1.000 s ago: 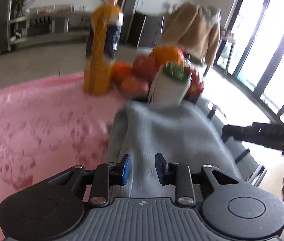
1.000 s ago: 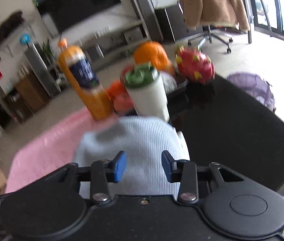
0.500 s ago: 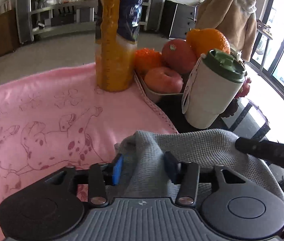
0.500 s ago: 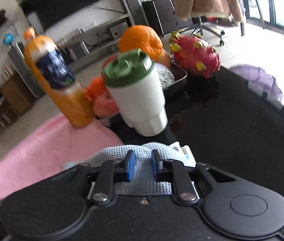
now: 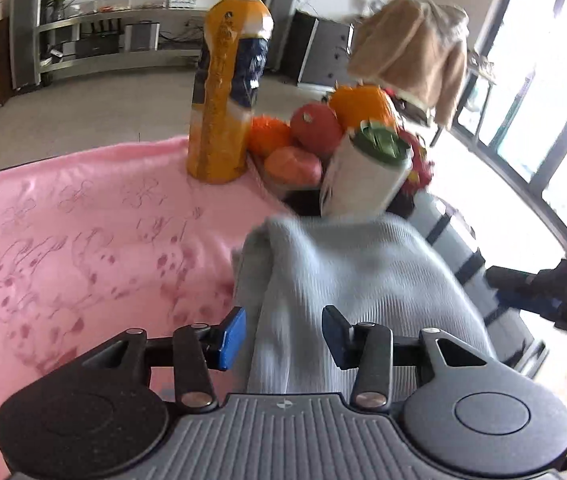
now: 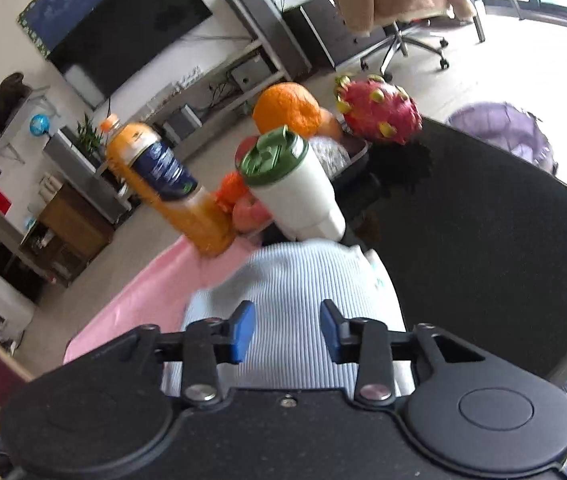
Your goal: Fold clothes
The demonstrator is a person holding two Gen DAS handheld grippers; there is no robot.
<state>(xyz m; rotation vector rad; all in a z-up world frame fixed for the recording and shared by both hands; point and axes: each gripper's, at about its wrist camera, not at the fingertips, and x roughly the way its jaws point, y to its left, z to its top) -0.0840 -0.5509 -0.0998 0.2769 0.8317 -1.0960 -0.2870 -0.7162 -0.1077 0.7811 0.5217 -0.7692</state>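
Note:
A pale blue-grey ribbed knit garment (image 5: 347,268) lies folded on the table, partly over the pink blanket (image 5: 75,232) and partly on the dark tabletop (image 6: 483,220). My left gripper (image 5: 283,338) hangs open just above its near left part, blue pads apart, nothing between them. My right gripper (image 6: 287,332) is open too, over the same garment (image 6: 295,292), which fills the gap between its fingers from below. In the left wrist view the right gripper's dark fingers (image 5: 539,284) show at the right edge, beside the garment.
Right behind the garment stand a white cup with a green lid (image 6: 291,188), an orange juice bottle (image 5: 227,100) and a tray of oranges, apples and a dragon fruit (image 6: 379,108). A chair draped with a tan coat (image 5: 411,52) stands beyond the table.
Both grippers have opened wider and pulled back and up from the garment; the right one, nearly shut half a second ago, now has its pads well apart. The garment stays on the table.

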